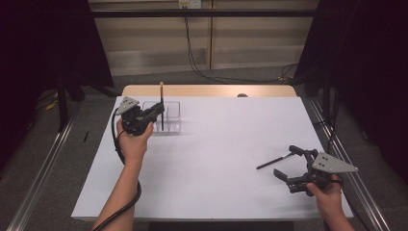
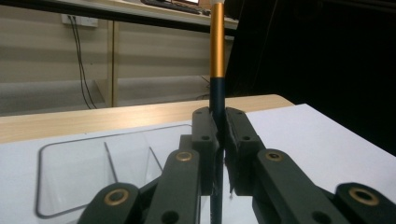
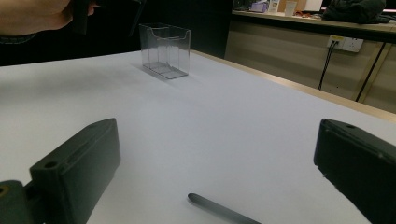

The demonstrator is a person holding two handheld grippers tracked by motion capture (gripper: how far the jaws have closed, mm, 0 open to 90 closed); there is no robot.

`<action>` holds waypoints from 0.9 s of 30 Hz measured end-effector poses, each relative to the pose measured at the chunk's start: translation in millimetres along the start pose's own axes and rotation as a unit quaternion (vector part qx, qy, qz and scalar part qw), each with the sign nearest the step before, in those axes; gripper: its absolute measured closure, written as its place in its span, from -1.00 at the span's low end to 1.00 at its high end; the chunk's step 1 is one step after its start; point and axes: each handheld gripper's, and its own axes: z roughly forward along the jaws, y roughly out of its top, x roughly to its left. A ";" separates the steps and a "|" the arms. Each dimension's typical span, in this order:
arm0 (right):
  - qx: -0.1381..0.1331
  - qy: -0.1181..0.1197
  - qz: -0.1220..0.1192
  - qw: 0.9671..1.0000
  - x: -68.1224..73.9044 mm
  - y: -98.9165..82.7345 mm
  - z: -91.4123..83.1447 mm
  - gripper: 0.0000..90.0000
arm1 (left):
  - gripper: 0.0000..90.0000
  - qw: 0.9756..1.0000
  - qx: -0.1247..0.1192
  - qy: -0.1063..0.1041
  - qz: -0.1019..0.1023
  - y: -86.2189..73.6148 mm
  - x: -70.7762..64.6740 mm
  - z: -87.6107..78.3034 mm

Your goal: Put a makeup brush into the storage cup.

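Item: pen (image 1: pixel 161 107), upper left of frame, upright over the clear box (image 1: pixel 173 115) on the desk (image 1: pixel 216 144). My left gripper (image 1: pixel 159 109) clamps its dark lower barrel. Light, stiff, slick; grip mid-barrel. Second pen (image 1: pixel 275 161) lies between my right gripper's (image 1: pixel 287 162) wide-open jaws.

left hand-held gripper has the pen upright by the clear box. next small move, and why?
Probably lower it straight down and then open. The left hand-held gripper is shut on the black-and-gold pen, held upright at the clear divided box, tip apparently near a compartment. The right hand-held gripper waits open by the black pen lying on the table.
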 end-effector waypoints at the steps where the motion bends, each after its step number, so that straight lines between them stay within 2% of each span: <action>1: 0.000 0.000 0.000 1.000 0.0 -0.1 0.0 -1.00 | 0.86 1.000 -0.003 0.001 -0.003 0.6 2.0 -0.9; 9: 0.000 0.000 -0.001 1.000 -0.2 0.2 -0.3 -1.00 | 0.86 1.000 -0.010 0.016 -0.005 6.3 11.2 -5.2; 16: 0.001 -0.001 -0.001 1.000 -0.3 0.3 -0.3 -1.00 | 0.86 0.999 -0.019 0.021 -0.018 9.8 17.5 -5.3; 27: 0.000 -0.002 -0.001 1.000 -1.0 -0.1 -1.5 -1.00 | 0.86 0.999 -0.025 0.032 -0.011 13.3 21.2 -3.0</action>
